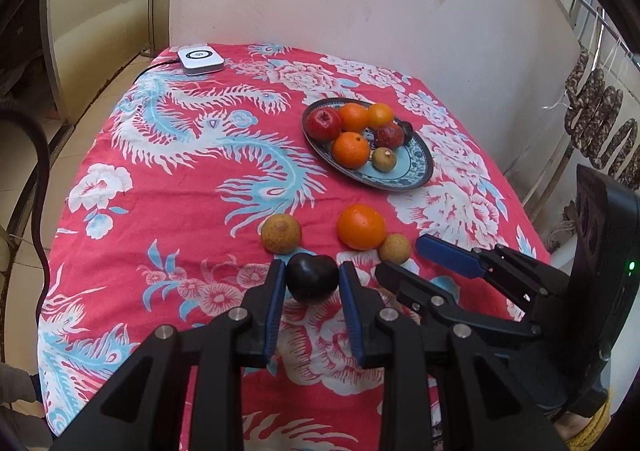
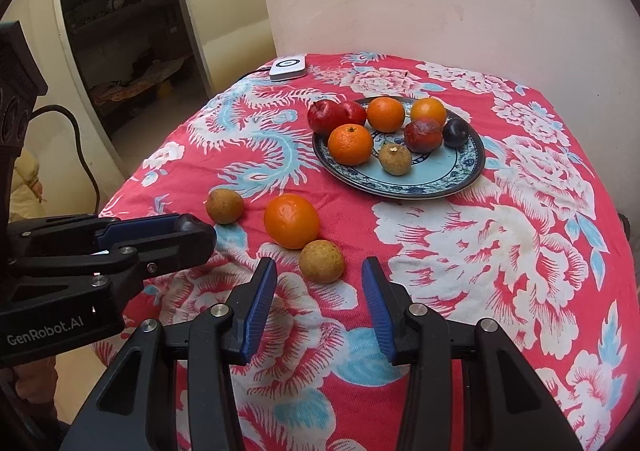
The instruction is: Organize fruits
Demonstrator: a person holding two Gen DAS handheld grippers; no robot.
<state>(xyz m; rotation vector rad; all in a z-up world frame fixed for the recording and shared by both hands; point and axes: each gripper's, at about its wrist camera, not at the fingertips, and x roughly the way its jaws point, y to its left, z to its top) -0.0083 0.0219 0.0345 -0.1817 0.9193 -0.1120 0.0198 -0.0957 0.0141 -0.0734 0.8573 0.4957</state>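
A dark plum [image 1: 312, 278] lies on the red flowered cloth between the fingers of my left gripper [image 1: 313, 276]; the jaws are close around it, with a small gap on the right. Just beyond lie a brown fruit [image 1: 281, 233], an orange [image 1: 361, 227] and a smaller brown fruit [image 1: 395, 248]. My right gripper [image 2: 319, 276] is open and empty, with the small brown fruit [image 2: 321, 261] just ahead of its tips and the orange [image 2: 291, 220] behind. A blue patterned plate [image 2: 448, 179] holds several fruits; it also shows in the left wrist view [image 1: 416, 175].
A white square device [image 1: 200, 59] with a cable sits at the table's far left corner. A wall stands behind the table. The table edge drops off at the left and near sides. Dried sausages [image 1: 600, 123] hang at the right.
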